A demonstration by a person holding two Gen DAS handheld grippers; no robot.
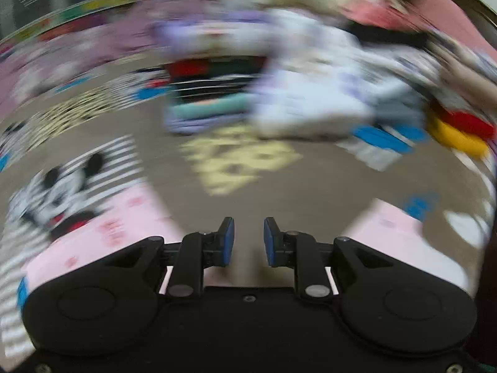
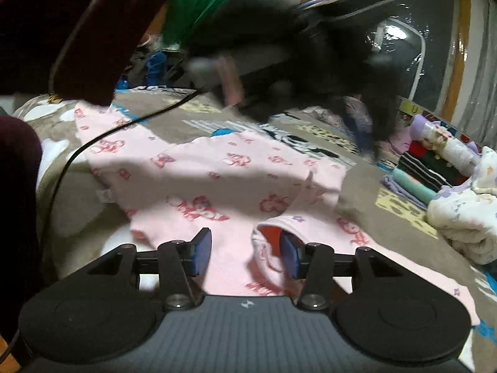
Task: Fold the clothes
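Observation:
A pink garment point(image 2: 217, 180) with a red flower print lies spread flat on the tan cartoon-print bed cover point(image 2: 357, 180). My right gripper point(image 2: 247, 253) is open low over its near edge, and a folded pink cuff point(image 2: 267, 248) rests against the inner side of the right finger. The left wrist view is smeared by motion. There my left gripper point(image 1: 248, 239) is open with nothing between its blue pads, held above the cover point(image 1: 279, 192), with pink cloth point(image 1: 108, 233) showing on both sides under it. In the right wrist view the left gripper point(image 2: 363, 133) is a dark blur in the air above the garment's far side.
A stack of folded clothes point(image 2: 416, 171) and a white fleece pile point(image 2: 462, 214) sit at the right. A black cable point(image 2: 102, 136) and a dark maroon sleeve point(image 2: 77, 25) hang at the left. A window point(image 2: 388, 40) is behind the bed.

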